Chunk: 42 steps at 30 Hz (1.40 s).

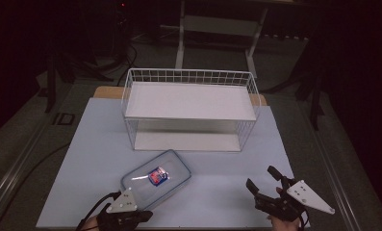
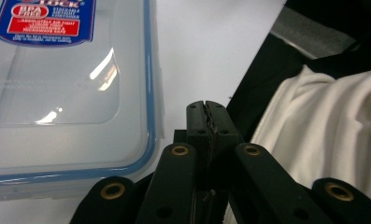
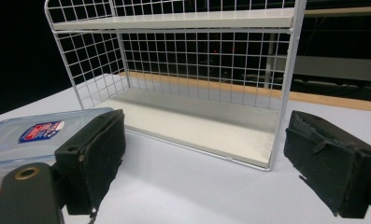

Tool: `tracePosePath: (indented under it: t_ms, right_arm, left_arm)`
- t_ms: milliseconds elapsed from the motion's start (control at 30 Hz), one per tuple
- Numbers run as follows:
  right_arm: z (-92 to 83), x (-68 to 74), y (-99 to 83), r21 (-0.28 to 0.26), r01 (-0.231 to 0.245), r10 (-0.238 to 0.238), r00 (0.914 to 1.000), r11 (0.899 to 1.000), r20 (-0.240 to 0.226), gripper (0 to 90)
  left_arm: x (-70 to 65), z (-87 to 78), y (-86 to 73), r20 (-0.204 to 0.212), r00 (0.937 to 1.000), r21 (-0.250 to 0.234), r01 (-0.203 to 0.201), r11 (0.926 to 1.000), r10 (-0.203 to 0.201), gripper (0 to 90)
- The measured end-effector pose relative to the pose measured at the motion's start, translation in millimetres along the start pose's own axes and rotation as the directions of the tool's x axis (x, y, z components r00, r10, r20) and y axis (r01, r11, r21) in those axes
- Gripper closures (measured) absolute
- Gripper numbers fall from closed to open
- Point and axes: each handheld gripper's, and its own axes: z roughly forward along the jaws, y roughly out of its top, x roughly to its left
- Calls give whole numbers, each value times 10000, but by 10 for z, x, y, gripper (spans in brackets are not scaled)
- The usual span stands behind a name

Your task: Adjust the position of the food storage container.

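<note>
A clear plastic food container (image 1: 175, 169) with a blue-rimmed lid and a red and blue label lies flat on the pale table mat, near the front left. My left gripper (image 1: 143, 215) sits at the container's near corner. In the left gripper view the jaws (image 2: 205, 113) are pressed together with nothing between them, just to the right of the container's rim (image 2: 148, 93). My right gripper (image 1: 261, 177) hovers over the mat at the front right, open and empty. In the right gripper view (image 3: 202, 154) it faces the rack, with the container (image 3: 19, 133) at the left.
A white two-tier wire rack (image 1: 191, 101) stands at the back of the mat (image 1: 82, 159), both shelves bare; its lower shelf (image 3: 192, 126) faces me. A white garment (image 2: 328, 135) shows at the right of the left gripper view. The surroundings beyond the table are dark.
</note>
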Motion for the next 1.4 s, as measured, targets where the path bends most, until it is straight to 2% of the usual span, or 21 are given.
tracePosePath:
  t_ms: [33, 100, 133, 200, 267, 300, 367, 533, 600, 667, 967, 1167, 1333, 1400]
  right_arm:
    - [0, -2, -1, 7, 3, -3, 10000, 10000, -10, 125]
    - [-4, 0, 0, -8, 15, -15, 10000, 10000, -15, 125]
    - [-5, -1, 1, -24, 20, -20, 10000, 10000, -24, 125]
    - [-4, -2, 1, -20, 8, -8, 10000, 10000, -27, 125]
    - [1, -4, -3, 4, 6, -6, 10000, 10000, -55, 125]
    - [3, -3, -3, 20, -2, 3, 10000, 10000, -67, 125]
    - [6, 0, -3, 31, -9, 9, 9999, 10000, -100, 125]
    - [5, -2, -4, 38, -26, 26, 9999, 10000, -120, 125]
    - [5, -5, -6, 30, -59, 59, 9999, 10000, -147, 125]
    - [5, -6, -5, 31, -68, 68, 9999, 10000, -149, 125]
    - [8, -3, -5, 37, -67, 67, 9998, 10000, -176, 126]
    - [15, 0, -6, 66, -62, 64, 9996, 10000, -263, 126]
    - [15, 1, -6, 76, -91, 93, 9996, 9999, -273, 126]
    - [18, 4, -7, 99, -83, 86, 9995, 9999, -288, 126]
  left_arm:
    - [1, 18, -2, -194, 9998, 87, 32, 10000, -30, 890]
    - [18, 48, -16, -153, 9998, 209, 151, 9997, -148, 890]
    - [29, 55, -23, -343, 9993, 265, 187, 9995, -178, 890]
    - [52, 46, -31, -211, 9994, 164, 282, 9995, -278, 892]
    - [67, 25, -21, -479, 9979, 190, 453, 9988, -443, 893]
    - [78, 16, -20, -487, 9980, 253, 414, 9988, -401, 893]
    - [98, 14, -23, -367, 9976, 315, 602, 9977, -590, 893]
    - [111, 6, -1, -547, 9971, 520, 554, 9971, -525, 894]
    - [131, -8, 2, -806, 9957, 574, 513, 9970, -466, 893]
    - [168, -26, -5, -1086, 9919, 511, 709, 9962, -651, 893]
    - [349, -76, -10, -1578, 9835, 399, 963, 9946, -888, 894]
    - [454, -84, 11, -2099, 9726, 279, 1082, 9937, -1000, 894]
    - [552, -103, 32, -2129, 9721, 92, 1027, 9947, -984, 893]
    - [613, -113, 40, -2116, 9707, 4, 1163, 9932, -1136, 893]
